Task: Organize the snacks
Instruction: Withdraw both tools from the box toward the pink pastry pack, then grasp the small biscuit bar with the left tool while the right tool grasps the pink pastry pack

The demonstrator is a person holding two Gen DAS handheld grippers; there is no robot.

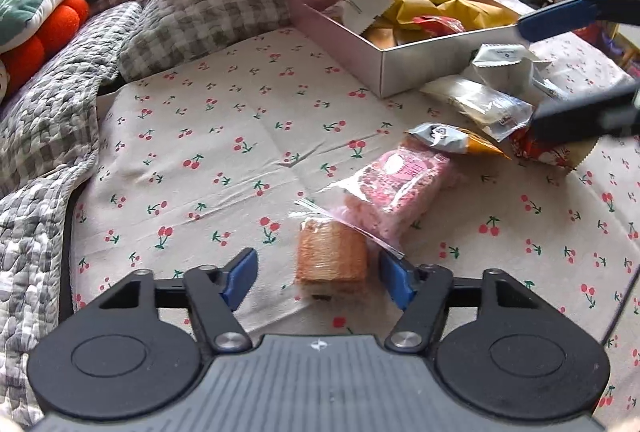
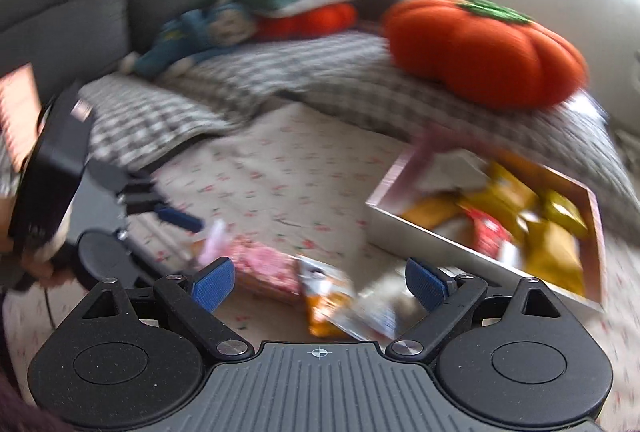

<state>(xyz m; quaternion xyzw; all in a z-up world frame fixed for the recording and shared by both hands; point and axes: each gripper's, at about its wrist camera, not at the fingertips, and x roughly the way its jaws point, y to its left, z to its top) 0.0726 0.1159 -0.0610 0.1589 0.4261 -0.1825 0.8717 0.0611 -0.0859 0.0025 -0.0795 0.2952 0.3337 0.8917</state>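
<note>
**Snacks loose on the cloth, one between the left jaws**

Snacks lie scattered on the cherry-print cloth point(image 1: 208, 135) in front of the box point(image 1: 420, 67), which already holds several yellow and red packets. A brown wafer point(image 1: 331, 258) in clear wrap sits between the fingers of the left gripper point(image 1: 316, 278); the right pad stands just beside it, the left pad apart, so the jaws are parted and not pressing. Just beyond the wafer lies a pink bar point(image 1: 394, 187), then an orange-and-grey packet point(image 1: 452, 139) and white packets point(image 1: 480, 103) near the box. The right gripper point(image 2: 320, 286) hangs wide open above the orange packet point(image 2: 332, 302), holding nothing; that view is blurred
</note>
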